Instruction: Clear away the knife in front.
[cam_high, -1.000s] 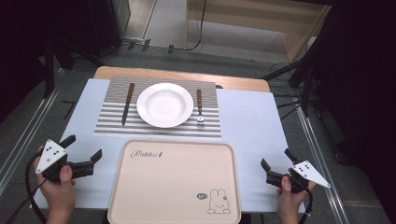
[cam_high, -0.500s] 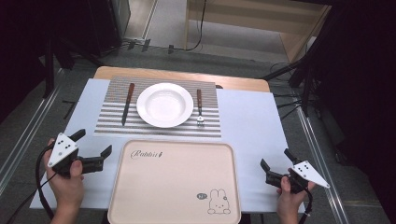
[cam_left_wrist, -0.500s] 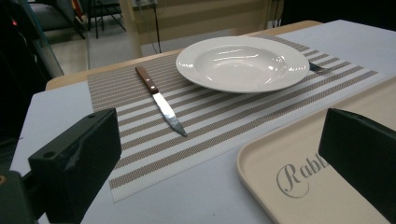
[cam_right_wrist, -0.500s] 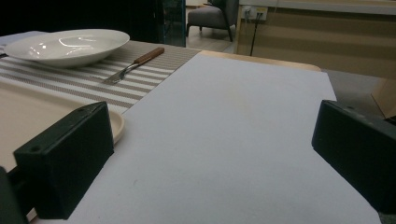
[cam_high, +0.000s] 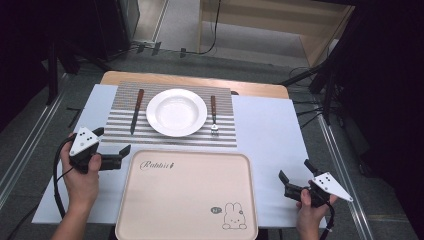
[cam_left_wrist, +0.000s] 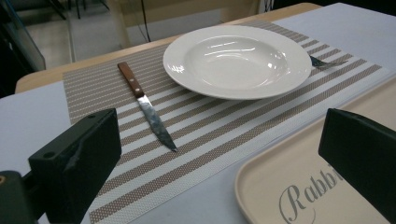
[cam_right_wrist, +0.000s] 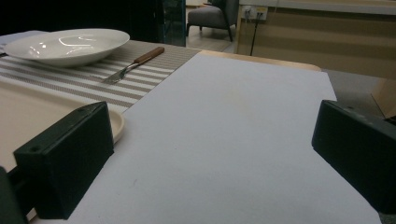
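The wooden-handled steel table knife lies flat on the brown-and-white striped placemat at nine o'clock of the round white deep plate, blade pointing toward the person. The left gripper hovers wide open and empty at the knife's six o'clock. The right gripper, likewise spread and empty, sits at three o'clock of the beige plastic tray.
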